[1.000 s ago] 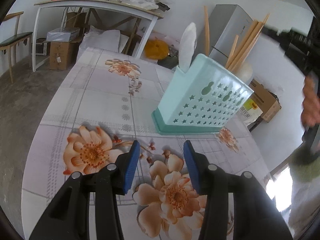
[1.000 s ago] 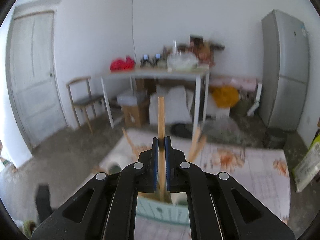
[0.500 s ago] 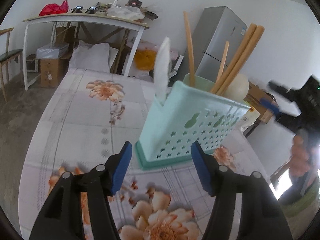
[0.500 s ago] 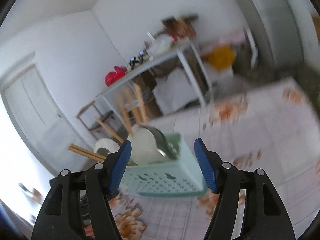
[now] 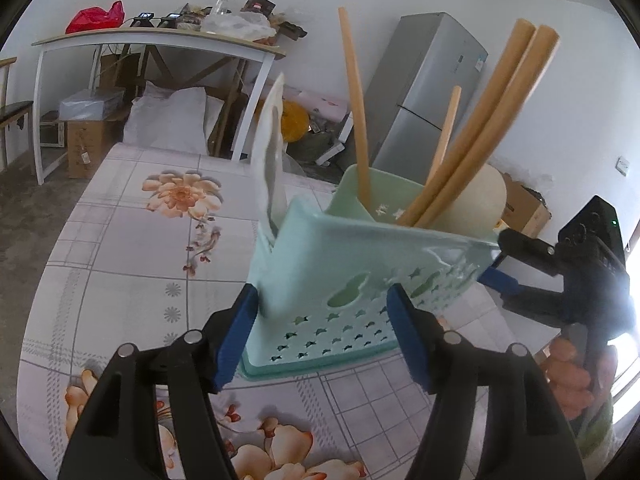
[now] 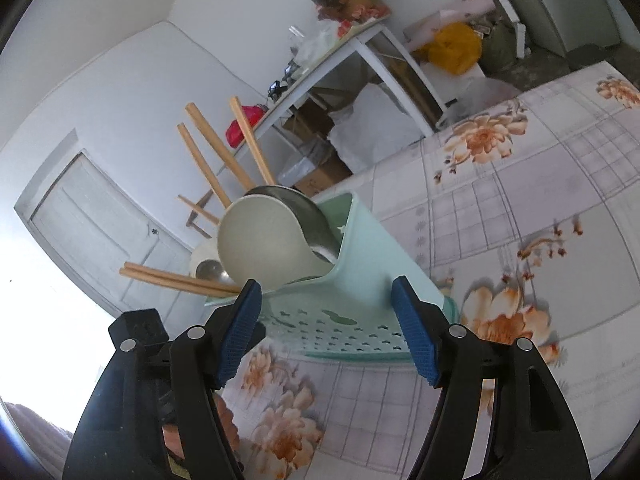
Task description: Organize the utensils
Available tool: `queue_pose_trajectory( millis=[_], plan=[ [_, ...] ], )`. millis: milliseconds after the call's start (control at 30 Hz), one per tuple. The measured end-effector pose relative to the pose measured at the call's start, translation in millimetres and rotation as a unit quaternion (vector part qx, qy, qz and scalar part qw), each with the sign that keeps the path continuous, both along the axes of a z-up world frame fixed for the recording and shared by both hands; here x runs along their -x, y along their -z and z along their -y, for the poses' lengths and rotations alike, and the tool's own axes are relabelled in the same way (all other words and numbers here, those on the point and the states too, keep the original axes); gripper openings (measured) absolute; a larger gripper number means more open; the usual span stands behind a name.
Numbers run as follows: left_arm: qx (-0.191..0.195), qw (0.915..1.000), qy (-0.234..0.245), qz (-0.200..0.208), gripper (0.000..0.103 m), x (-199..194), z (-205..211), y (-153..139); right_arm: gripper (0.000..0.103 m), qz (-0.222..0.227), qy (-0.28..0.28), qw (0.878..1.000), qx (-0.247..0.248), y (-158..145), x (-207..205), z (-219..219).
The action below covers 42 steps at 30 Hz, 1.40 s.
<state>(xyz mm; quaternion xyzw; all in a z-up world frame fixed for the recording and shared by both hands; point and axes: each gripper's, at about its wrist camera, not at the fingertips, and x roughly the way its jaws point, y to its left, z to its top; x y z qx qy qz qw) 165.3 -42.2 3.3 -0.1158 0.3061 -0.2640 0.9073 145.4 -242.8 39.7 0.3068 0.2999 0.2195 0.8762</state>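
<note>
A mint-green perforated utensil caddy (image 5: 360, 264) stands on the flowered table. It holds long wooden chopsticks (image 5: 480, 132), a single wooden stick (image 5: 354, 100), a white spoon (image 5: 272, 152) and a beige ladle (image 5: 484, 196). My left gripper (image 5: 322, 334) straddles the caddy's near corner; its jaws are opening and the pads do not press on it. My right gripper (image 6: 326, 330) straddles the caddy's (image 6: 360, 288) other end, its jaws also opening and not gripping. Beige ladle (image 6: 264, 248) and steel ladle (image 6: 304, 208) lean out there. The right gripper (image 5: 494, 260) shows in a hand.
The flowered tablecloth (image 5: 120, 240) spreads left of and beyond the caddy. Behind stand a cluttered white side table (image 5: 160, 36), cardboard boxes (image 5: 84, 144), a grey fridge (image 5: 428, 92) and a pale door (image 6: 100, 240). The table's right edge lies close beside the caddy.
The right gripper let go of a wooden stick, opened wide, rolled and came down to the caddy's end. The left gripper closed in on the caddy and spread its fingers around its corner.
</note>
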Motion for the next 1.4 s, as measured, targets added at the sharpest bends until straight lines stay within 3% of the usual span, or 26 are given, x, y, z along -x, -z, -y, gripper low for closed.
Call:
queue_pose_trajectory(
  millis=[167, 600, 767, 867, 1033, 1267, 1400],
  plan=[
    [-0.015, 0.9999, 0.004, -0.003, 0.064, 10.5, -1.5, -4.0, 0.066, 0.001, 0.004, 1.000, -0.026, 7.1, 20.4, 3.5],
    [-0.020, 0.9996, 0.012, -0.018, 0.067, 55.5, -5.9, -5.9, 0.065, -0.006, 0.018, 1.000, -0.018, 8.2, 50.1, -5.2],
    [-0.024, 0.9996, -0.010, -0.011, 0.069, 77.4, -12.2, -10.5, 0.065, -0.008, 0.060, 0.998, 0.036, 3.6, 75.1, -11.7],
    [-0.050, 0.9986, -0.018, -0.006, 0.078, 100.2, -12.9, -11.7, 0.067, -0.004, 0.082, 0.994, 0.067, 2.7, 96.8, -15.7],
    [-0.092, 0.9948, -0.043, -0.002, 0.097, 130.0, -9.8, -12.2, 0.070, -0.028, 0.116, 0.981, 0.154, 13.6, 130.7, -35.5],
    [-0.136, 0.9831, -0.122, 0.009, 0.097, 149.1, -6.4, -21.0, 0.085, -0.025, 0.160, 0.938, 0.308, 17.3, 151.7, -79.9],
    [-0.158, 0.9745, -0.157, 0.022, 0.097, 154.9, -6.6, -27.4, 0.093, -0.017, 0.183, 0.919, 0.348, 14.0, 158.6, -88.9]
  ],
)
